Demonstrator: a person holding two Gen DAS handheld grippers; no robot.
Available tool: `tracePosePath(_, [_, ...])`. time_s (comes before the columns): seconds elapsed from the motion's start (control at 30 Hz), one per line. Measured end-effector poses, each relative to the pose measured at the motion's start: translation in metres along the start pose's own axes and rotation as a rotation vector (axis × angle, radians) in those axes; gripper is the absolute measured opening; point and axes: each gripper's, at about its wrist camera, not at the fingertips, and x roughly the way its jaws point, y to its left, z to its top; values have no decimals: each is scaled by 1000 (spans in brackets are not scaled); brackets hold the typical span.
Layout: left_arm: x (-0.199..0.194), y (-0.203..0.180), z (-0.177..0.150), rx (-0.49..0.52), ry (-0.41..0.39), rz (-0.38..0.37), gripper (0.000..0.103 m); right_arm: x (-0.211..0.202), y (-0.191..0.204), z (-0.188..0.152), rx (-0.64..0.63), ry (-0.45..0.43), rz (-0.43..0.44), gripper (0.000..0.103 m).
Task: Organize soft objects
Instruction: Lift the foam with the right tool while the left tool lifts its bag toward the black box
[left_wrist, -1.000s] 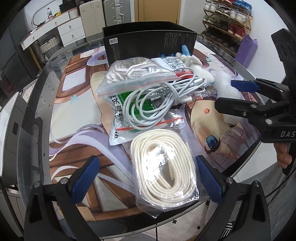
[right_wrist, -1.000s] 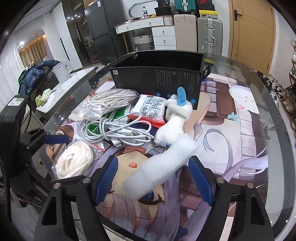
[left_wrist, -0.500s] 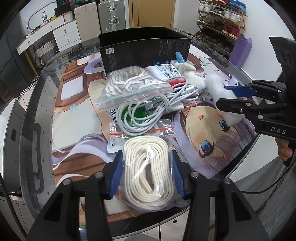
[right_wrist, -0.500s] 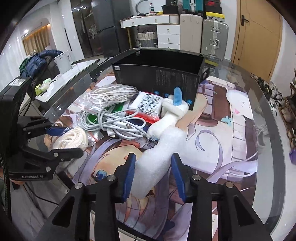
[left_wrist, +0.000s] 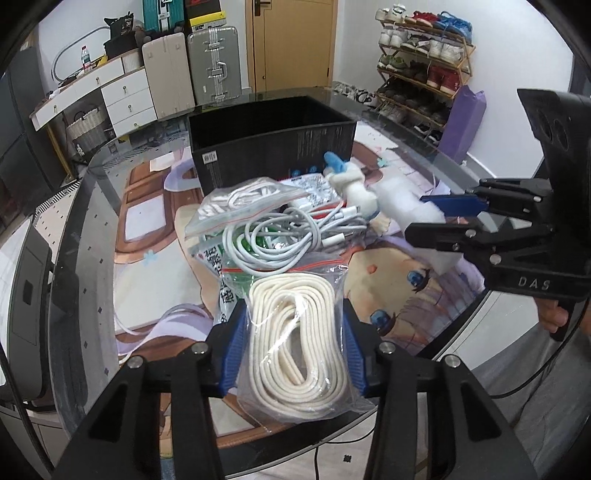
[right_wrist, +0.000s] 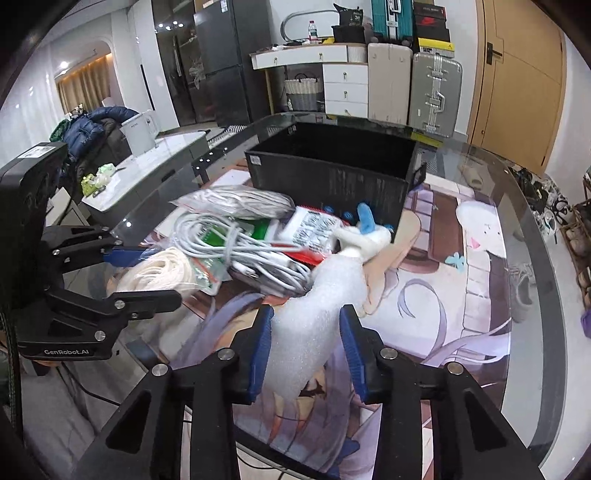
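My left gripper (left_wrist: 291, 350) is shut on a clear bag of cream rope (left_wrist: 295, 343), lifted off the table; the bag also shows in the right wrist view (right_wrist: 159, 273). My right gripper (right_wrist: 304, 347) is shut on a white foam roll (right_wrist: 314, 317), also lifted; the roll also shows in the left wrist view (left_wrist: 410, 210). A black open box (left_wrist: 273, 147) stands behind the pile, and appears in the right wrist view (right_wrist: 332, 173). A white plush toy with a blue tip (right_wrist: 364, 232) lies beside the box.
A loose coil of white cables (left_wrist: 291, 236), a bagged white cord (left_wrist: 240, 195), a green packet and a white-red packet (right_wrist: 314, 229) lie piled before the box on the glass table with an anime mat (right_wrist: 461, 266). The table edge is near me.
Both grippers closed, the left on the rope bag and the right on the foam roll, and both have lifted their loads up from the table.
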Motion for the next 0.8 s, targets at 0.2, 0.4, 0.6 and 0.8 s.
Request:
tracePosePath(0.2, [-13, -4, 14, -3, -42, -24, 46, -11, 5, 8, -6, -37, 9, 35])
tracePosePath(0.4, [-20, -4, 28, -10, -71, -36, 46, -18, 4, 15, 0, -68, 9, 35])
tracePosePath(0.6, [-32, 0, 41, -23, -128, -47, 45, -30, 7, 29, -13, -119, 0, 35])
tracePosePath(0.8, [-46, 9, 62, -56, -194, -41, 44, -37, 10, 45, -25, -164, -13, 35])
